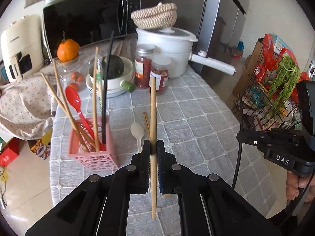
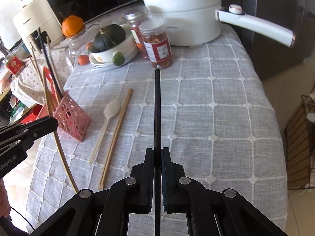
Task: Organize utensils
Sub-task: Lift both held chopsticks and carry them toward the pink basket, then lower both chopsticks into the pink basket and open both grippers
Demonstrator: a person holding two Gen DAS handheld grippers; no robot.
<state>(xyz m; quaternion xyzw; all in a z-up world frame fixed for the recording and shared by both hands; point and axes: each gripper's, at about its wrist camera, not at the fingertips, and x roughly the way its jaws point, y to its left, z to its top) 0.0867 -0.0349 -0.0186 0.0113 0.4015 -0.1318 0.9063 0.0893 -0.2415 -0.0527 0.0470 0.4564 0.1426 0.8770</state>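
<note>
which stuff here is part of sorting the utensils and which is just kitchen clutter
Part of the job:
- wooden chopstick in the left tool
- black chopstick in the right tool
- pink holder
- white spoon on the cloth
- chopstick pair on the cloth

Just lying about:
- white pot
- chili jars
- squash in its bowl
- orange
- microwave

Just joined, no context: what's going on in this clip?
A person is sorting utensils into the pink holder. The left hand-held gripper is shut on a wooden chopstick; the right hand-held gripper is shut on a black chopstick. A white spoon and a wooden chopstick pair lie on the tablecloth.
</note>
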